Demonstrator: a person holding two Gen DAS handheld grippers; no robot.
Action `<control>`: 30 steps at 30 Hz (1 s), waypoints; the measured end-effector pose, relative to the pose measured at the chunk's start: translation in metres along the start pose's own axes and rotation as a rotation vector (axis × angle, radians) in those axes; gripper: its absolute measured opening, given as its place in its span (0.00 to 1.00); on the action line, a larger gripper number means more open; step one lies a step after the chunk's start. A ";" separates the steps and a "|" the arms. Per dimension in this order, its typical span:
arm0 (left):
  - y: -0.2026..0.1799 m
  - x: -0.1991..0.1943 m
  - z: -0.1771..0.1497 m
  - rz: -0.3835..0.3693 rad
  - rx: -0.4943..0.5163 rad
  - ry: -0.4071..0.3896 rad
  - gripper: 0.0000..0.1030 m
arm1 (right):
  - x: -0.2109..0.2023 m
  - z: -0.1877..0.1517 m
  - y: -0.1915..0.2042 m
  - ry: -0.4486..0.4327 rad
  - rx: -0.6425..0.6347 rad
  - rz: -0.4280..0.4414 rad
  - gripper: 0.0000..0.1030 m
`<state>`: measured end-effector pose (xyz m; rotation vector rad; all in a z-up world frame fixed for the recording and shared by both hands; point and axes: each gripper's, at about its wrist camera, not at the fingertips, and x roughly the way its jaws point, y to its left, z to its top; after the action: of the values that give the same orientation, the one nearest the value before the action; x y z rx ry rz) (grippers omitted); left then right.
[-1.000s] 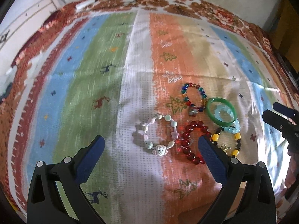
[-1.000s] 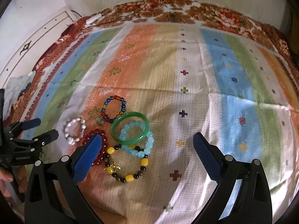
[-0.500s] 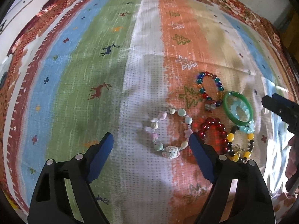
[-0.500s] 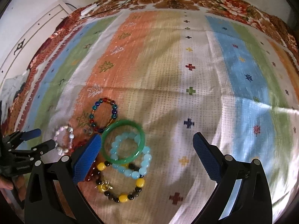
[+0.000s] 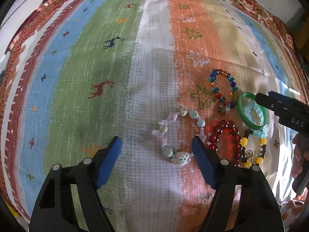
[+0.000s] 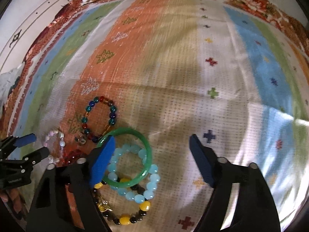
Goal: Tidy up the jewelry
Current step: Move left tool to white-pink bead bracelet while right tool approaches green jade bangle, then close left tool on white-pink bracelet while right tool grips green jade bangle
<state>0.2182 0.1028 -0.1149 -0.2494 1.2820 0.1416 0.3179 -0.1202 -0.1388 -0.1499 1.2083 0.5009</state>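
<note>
Striped cloth w/ deer and tree motifs covers the whole surface; can't tell what's under it. All jewelry is bunched at one spot on it.

Left gripper: has come down closer since a sec ago and its jaws have just been closing, though they're not clenched. The pastel bracelet lies between them, right pad about at its edge, left pad well clear. Nothing grasped.

Right gripper: has slid over and dropped toward the pile, jaws also just been narrowing, nothing held yet. Its left pad sits over the rim of the green bangle; right pad is on bare cloth.

Light blue bead bracelet lies partly inside the bangle, yellow/black one under both. Red beads touch the pastel one; multicolour bracelet is just beside the bangle.

Judgement: both hands are set for a pick, pastel and bangle likely first. Overlap means the bangle may drag the blue beads
</note>
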 end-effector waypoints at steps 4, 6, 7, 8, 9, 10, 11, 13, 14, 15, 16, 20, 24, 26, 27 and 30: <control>-0.001 0.007 0.003 0.017 0.010 0.016 0.64 | 0.008 0.002 0.000 0.018 -0.006 -0.027 0.63; -0.002 0.010 0.004 0.029 0.020 0.016 0.63 | 0.011 0.005 0.001 0.020 -0.007 -0.038 0.59; -0.003 0.012 0.005 0.033 0.025 0.018 0.63 | 0.012 0.006 0.002 0.018 -0.009 -0.045 0.58; -0.004 0.014 0.004 0.039 0.031 0.021 0.62 | 0.012 0.007 0.001 0.018 -0.009 -0.049 0.56; -0.006 0.015 0.005 0.044 0.035 0.020 0.62 | 0.013 0.008 0.002 0.018 -0.011 -0.051 0.56; -0.008 0.015 0.004 0.053 0.044 0.019 0.62 | 0.014 0.008 0.001 0.018 -0.011 -0.053 0.55; -0.010 0.016 0.004 0.064 0.053 0.017 0.62 | 0.015 0.009 0.001 0.019 -0.012 -0.055 0.53; -0.014 0.019 0.005 0.074 0.063 0.015 0.61 | 0.016 0.009 0.002 0.020 -0.017 -0.057 0.50; -0.015 0.020 0.004 0.079 0.069 0.015 0.60 | 0.016 0.009 0.003 0.022 -0.019 -0.058 0.42; -0.016 0.021 0.004 0.084 0.073 0.015 0.59 | 0.016 0.009 0.003 0.025 -0.019 -0.056 0.35; -0.018 0.022 0.004 0.089 0.077 0.013 0.57 | 0.017 0.009 0.004 0.031 -0.021 -0.063 0.21; -0.021 0.023 0.002 0.095 0.079 0.011 0.53 | 0.021 0.008 0.003 0.032 -0.035 -0.085 0.10; -0.013 0.018 0.001 0.080 0.069 0.011 0.37 | 0.021 0.008 0.003 0.032 -0.048 -0.080 0.09; -0.006 0.017 0.002 0.065 0.063 0.013 0.24 | 0.019 0.007 0.001 0.029 -0.047 -0.077 0.08; -0.004 0.017 0.002 0.066 0.061 0.013 0.12 | 0.018 0.007 0.001 0.027 -0.044 -0.073 0.08; 0.001 0.016 0.003 0.056 0.053 0.011 0.10 | 0.013 0.006 0.001 0.019 -0.049 -0.066 0.08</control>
<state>0.2250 0.1044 -0.1295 -0.1690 1.3020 0.1538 0.3264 -0.1132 -0.1487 -0.2367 1.2065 0.4727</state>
